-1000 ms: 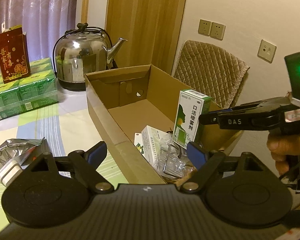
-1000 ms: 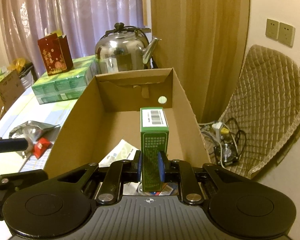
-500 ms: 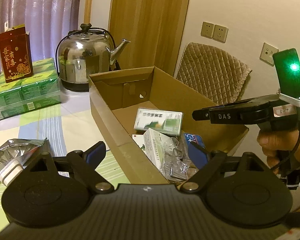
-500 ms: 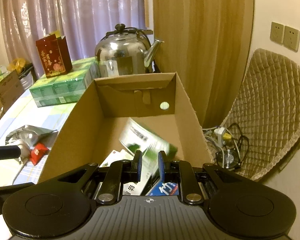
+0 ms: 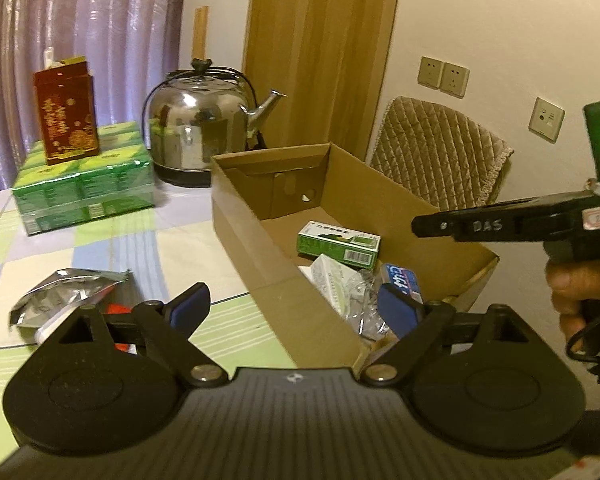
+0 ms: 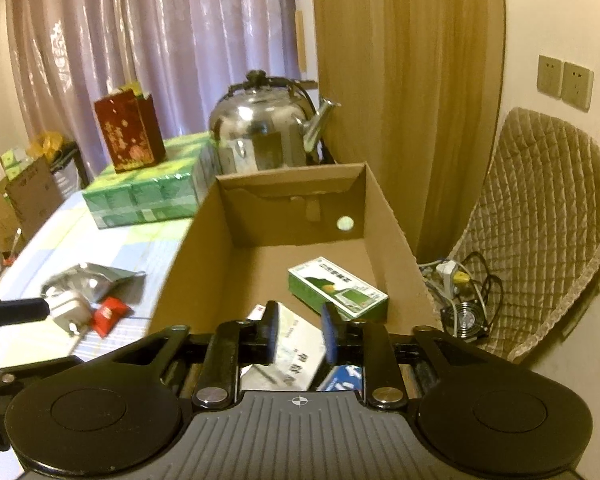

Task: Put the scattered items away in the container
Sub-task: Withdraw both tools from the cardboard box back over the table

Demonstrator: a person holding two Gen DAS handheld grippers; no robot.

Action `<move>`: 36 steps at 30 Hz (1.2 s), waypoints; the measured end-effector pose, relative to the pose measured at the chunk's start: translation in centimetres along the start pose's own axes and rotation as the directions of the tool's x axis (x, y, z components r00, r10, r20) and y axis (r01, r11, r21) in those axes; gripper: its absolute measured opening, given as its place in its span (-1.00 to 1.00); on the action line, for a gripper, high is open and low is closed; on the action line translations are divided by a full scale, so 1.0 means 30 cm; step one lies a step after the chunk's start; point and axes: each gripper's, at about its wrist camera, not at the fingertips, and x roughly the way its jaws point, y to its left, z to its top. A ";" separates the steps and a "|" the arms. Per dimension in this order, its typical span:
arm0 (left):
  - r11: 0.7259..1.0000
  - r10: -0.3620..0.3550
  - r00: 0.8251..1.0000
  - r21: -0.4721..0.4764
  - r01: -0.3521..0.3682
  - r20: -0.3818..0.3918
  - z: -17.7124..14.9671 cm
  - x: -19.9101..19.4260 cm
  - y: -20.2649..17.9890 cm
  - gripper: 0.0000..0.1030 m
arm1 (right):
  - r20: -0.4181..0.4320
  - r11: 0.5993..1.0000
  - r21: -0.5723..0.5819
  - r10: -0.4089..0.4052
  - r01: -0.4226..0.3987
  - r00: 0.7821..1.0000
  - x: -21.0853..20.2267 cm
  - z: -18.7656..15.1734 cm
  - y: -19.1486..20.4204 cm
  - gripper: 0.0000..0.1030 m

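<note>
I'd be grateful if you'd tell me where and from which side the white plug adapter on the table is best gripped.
Grip the white plug adapter across its blocky body, coming from above with the open left gripper, which is nearer it. It lies on its side, prongs pointing toward the camera, so the flat faces suit the pads. The red packet and the foil bag crowd it, so keep the fingers clear of both.

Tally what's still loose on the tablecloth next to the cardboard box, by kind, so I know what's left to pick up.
Silver foil pouch: 1
White plug adapter: 1
Small red packet: 1
Total: 3 loose items left of the cardboard box. The green wrapped packs and kettle further back are not counted.
</note>
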 end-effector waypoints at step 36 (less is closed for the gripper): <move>0.914 0.378 0.920 -0.118 -0.389 -0.108 -0.352 -0.626 0.417 0.97 | -0.057 0.954 -0.120 0.270 -0.275 0.961 -0.213 -0.236 0.625 0.96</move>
